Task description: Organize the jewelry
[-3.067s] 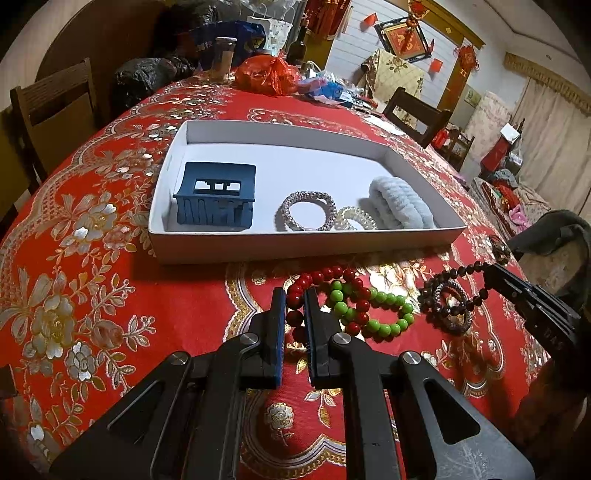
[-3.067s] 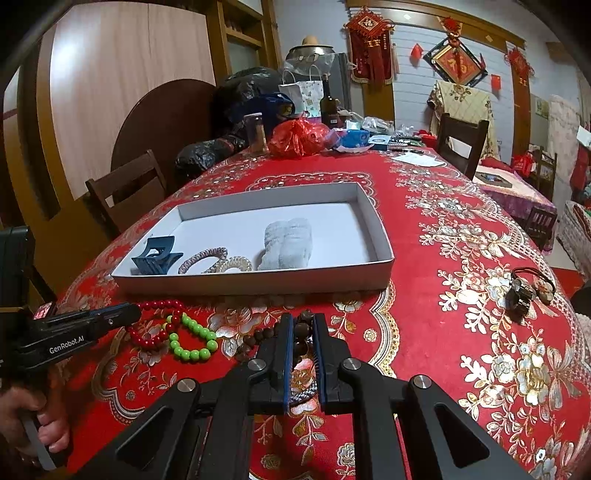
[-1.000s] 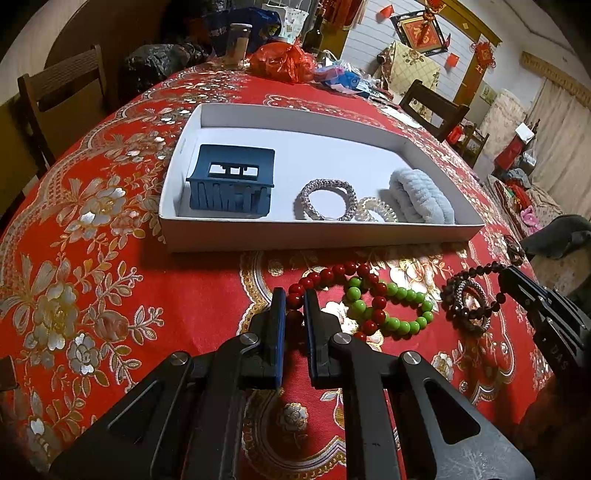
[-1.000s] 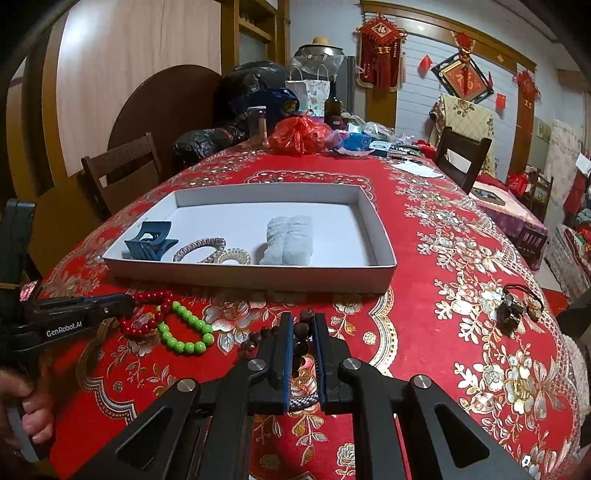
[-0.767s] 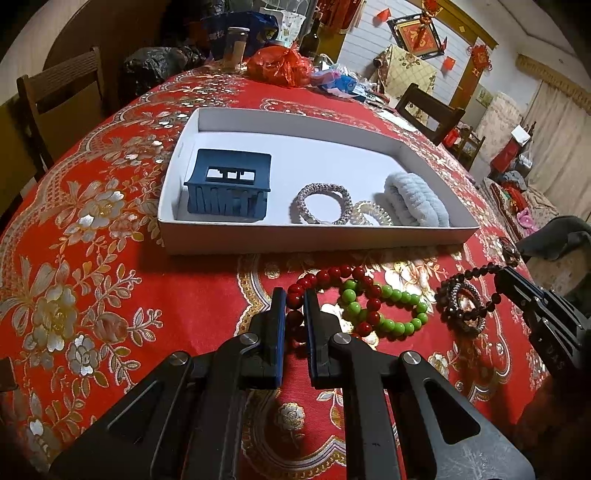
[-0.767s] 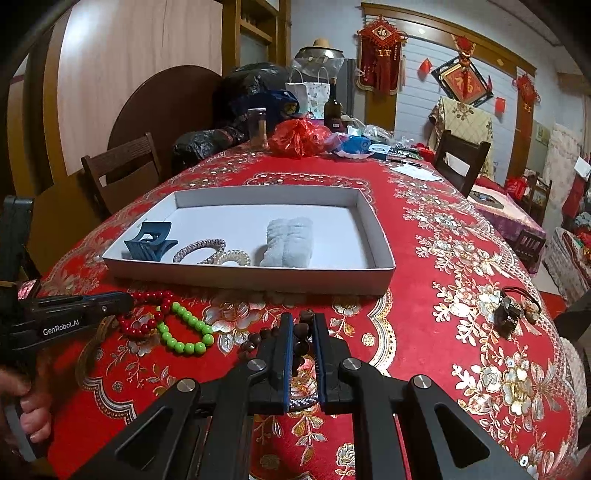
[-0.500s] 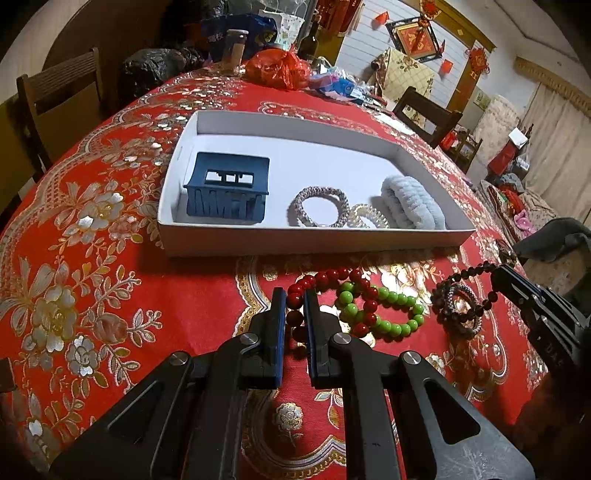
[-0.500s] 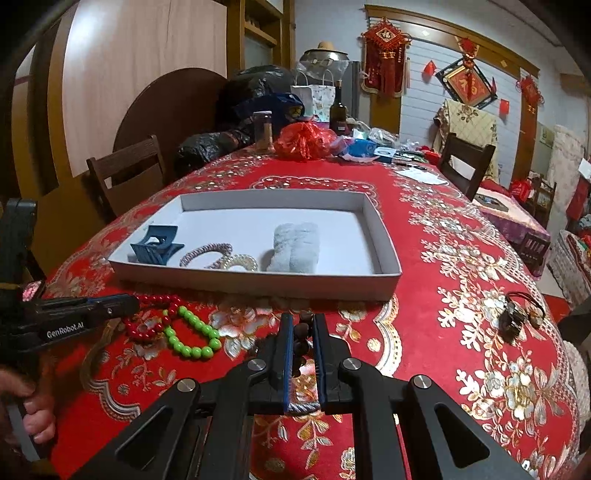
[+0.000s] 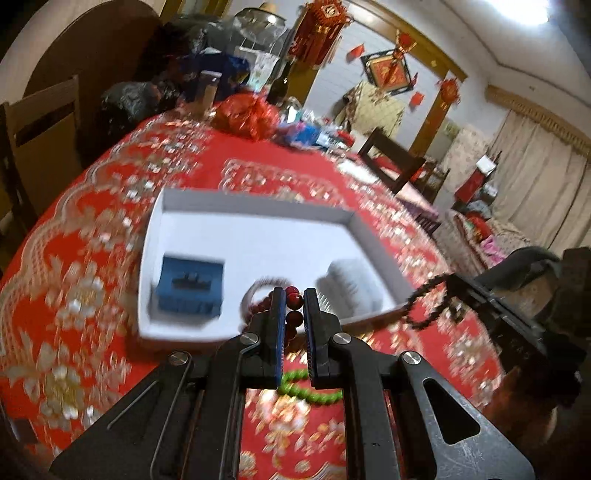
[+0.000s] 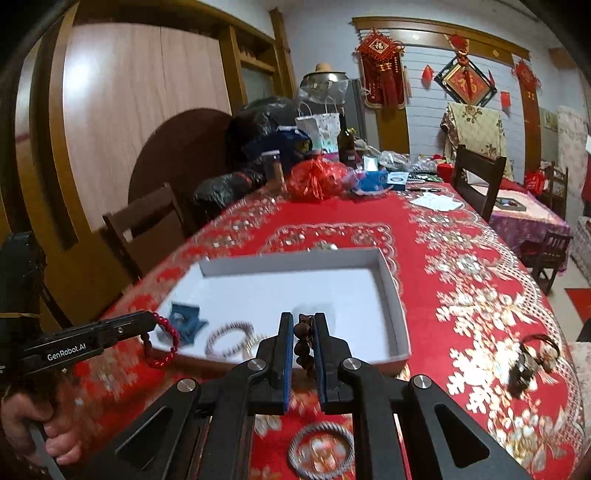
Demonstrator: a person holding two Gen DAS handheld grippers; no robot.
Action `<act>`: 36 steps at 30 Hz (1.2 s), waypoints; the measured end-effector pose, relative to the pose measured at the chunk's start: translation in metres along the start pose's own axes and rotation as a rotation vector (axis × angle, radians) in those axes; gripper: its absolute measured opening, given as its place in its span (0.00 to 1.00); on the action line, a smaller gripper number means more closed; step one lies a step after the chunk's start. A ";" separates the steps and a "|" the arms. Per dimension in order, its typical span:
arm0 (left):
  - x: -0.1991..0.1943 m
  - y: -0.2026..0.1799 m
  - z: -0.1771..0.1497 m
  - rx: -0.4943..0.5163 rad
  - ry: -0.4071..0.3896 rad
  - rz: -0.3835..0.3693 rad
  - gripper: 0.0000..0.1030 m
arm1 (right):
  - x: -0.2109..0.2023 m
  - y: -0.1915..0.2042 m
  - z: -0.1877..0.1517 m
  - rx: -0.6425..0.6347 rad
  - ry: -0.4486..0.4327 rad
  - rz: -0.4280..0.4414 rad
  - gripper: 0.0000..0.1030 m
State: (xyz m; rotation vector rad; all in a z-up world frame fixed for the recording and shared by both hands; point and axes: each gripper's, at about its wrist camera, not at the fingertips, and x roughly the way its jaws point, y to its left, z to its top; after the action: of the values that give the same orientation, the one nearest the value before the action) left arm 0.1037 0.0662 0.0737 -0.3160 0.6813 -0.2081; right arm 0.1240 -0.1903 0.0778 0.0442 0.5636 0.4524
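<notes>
1. Two bracelets ride mid-frame: left gripper [image 9: 294, 302] clamps the red bead bracelet [image 9: 293, 295], right gripper [image 10: 303, 336] the dark wooden bead bracelet [image 10: 303, 341].
2. Next, seemingly: release both over the white tray [image 10: 391, 295], centre frame.

You see warm, dim indoor light, a ceiling lamp [image 9: 517, 9] glaring top right; motion blur smears the red floral-clothed counter [image 9: 92, 258]; fisheye edges bend and darken.

Both grippers are hanging raised above the table: the left gripper [image 9: 294, 297] is pinching a red bead bracelet [image 9: 294, 291], the right gripper [image 10: 303, 326] a dark bead bracelet [image 10: 303, 343].
</notes>
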 end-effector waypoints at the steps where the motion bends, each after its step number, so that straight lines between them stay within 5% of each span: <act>1: 0.000 -0.001 0.006 0.000 -0.006 -0.003 0.08 | 0.002 0.000 0.004 0.006 -0.004 0.011 0.09; 10: 0.041 -0.004 0.040 0.023 0.004 0.007 0.08 | 0.041 0.011 0.030 0.025 0.033 0.072 0.09; 17: 0.083 0.026 0.020 -0.016 0.078 0.092 0.08 | 0.070 0.018 0.035 0.082 0.065 0.127 0.09; 22: 0.092 0.038 0.004 0.009 0.120 0.167 0.08 | 0.108 -0.005 0.012 0.193 0.180 0.125 0.09; 29: 0.091 0.036 -0.006 0.033 0.119 0.180 0.09 | 0.110 -0.013 -0.004 0.178 0.238 0.089 0.09; 33: 0.089 0.031 -0.010 0.056 0.133 0.177 0.16 | 0.106 -0.011 -0.004 0.165 0.242 0.092 0.22; 34: 0.088 0.029 -0.011 0.060 0.134 0.173 0.24 | 0.102 -0.011 -0.003 0.163 0.233 0.088 0.33; 36: 0.082 0.026 -0.013 0.079 0.123 0.169 0.35 | 0.093 -0.009 -0.002 0.153 0.205 0.081 0.40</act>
State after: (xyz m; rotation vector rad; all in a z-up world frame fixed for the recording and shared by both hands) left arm 0.1600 0.0641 0.0075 -0.1695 0.8155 -0.0933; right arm 0.1965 -0.1591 0.0269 0.1688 0.7996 0.4950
